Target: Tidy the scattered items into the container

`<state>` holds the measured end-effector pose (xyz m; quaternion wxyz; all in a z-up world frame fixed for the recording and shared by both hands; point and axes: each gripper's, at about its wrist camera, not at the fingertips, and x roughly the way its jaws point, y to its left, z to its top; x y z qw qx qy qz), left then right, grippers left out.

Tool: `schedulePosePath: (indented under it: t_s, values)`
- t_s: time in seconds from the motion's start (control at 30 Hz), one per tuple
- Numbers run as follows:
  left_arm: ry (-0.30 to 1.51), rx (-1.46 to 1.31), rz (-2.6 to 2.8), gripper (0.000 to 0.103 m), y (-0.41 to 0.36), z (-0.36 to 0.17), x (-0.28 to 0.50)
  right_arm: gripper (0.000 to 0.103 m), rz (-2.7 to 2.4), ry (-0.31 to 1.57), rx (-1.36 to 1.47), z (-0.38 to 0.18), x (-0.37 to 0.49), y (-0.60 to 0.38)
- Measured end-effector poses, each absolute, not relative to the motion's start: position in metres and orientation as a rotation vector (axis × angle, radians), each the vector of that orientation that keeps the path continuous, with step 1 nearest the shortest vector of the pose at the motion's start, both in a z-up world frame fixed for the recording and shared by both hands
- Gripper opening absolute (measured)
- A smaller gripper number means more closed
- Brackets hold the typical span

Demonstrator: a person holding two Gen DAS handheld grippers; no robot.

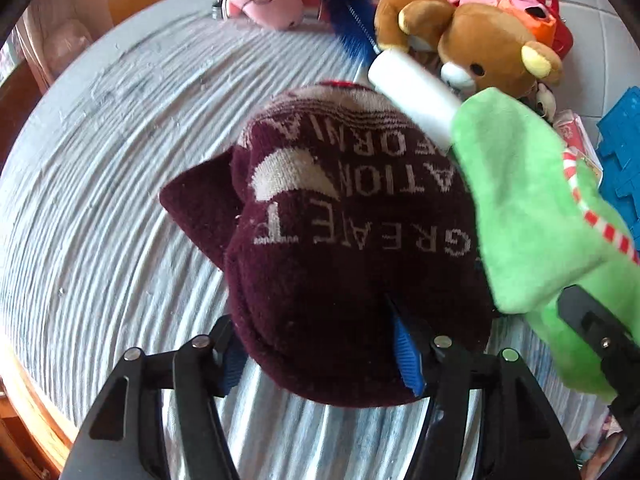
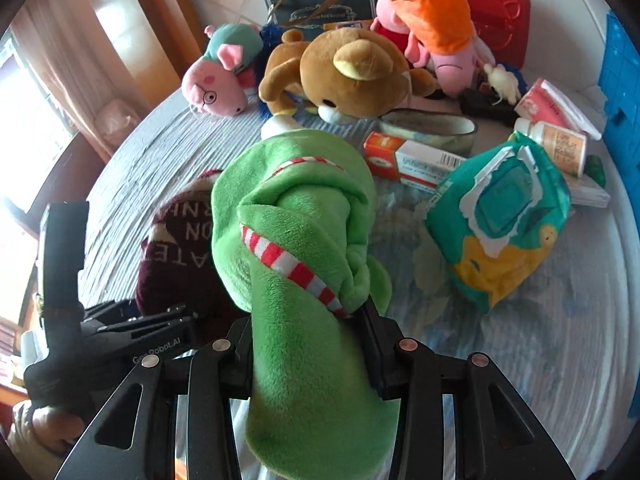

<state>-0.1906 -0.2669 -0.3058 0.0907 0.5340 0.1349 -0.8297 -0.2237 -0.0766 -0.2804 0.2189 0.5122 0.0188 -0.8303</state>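
Note:
A maroon sock [image 1: 332, 248] with white lettering lies bunched on the striped bed sheet [image 1: 120, 160]. My left gripper [image 1: 320, 344] is shut on its near end, and the blue pads [image 1: 406, 354] dent the fabric. My right gripper [image 2: 308, 344] is shut on a green plush cloth [image 2: 296, 240] with red-and-white striped trim, held up just right of the sock. The green cloth [image 1: 532, 208] also fills the right of the left wrist view. A red basket [image 2: 492, 4] and a blue crate [image 2: 624, 80] stand at the far side.
A brown bear plush [image 2: 352, 76], pink pig plushes [image 2: 216, 84], a white roll [image 1: 416, 92], a wet wipes pack [image 2: 504, 224], a red-and-white box [image 2: 412, 156], a bottle [image 2: 556, 144] and a dark book [image 2: 320, 4] crowd the far right. A wooden bed edge [image 1: 24, 392] runs at the left.

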Motion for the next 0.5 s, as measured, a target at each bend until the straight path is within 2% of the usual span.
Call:
schedulePosePath:
  t_s: [0.03,0.07,0.1,0.27,0.4,0.5]
  values:
    - [0.368,1.560,-2.470,0.037,-0.261,-0.304,-0.189,0.040,-2.282,0.066,1.417,-0.285,-0.224,-0.079]
    - [0.342,1.537,-2.475,0.024,-0.255,-0.302,-0.189,0.040,-2.269,0.079,1.407,-0.288,-0.223,-0.081]
    - [0.318,1.513,-2.474,0.018,-0.249,-0.298,-0.187,0.040,-2.260,0.097,1.392,-0.289,-0.222,-0.083]
    - [0.241,1.310,-2.549,0.016,-0.223,-0.247,-0.168,0.040,-2.262,0.143,1.320,-0.270,-0.214,-0.083]
    - [0.131,1.143,-2.660,0.015,-0.204,-0.186,-0.162,0.040,-2.311,0.092,1.220,-0.226,-0.210,-0.076]
    - [0.117,1.046,-2.717,0.015,-0.201,-0.146,-0.162,0.040,-2.379,0.082,1.133,-0.187,-0.204,-0.069]
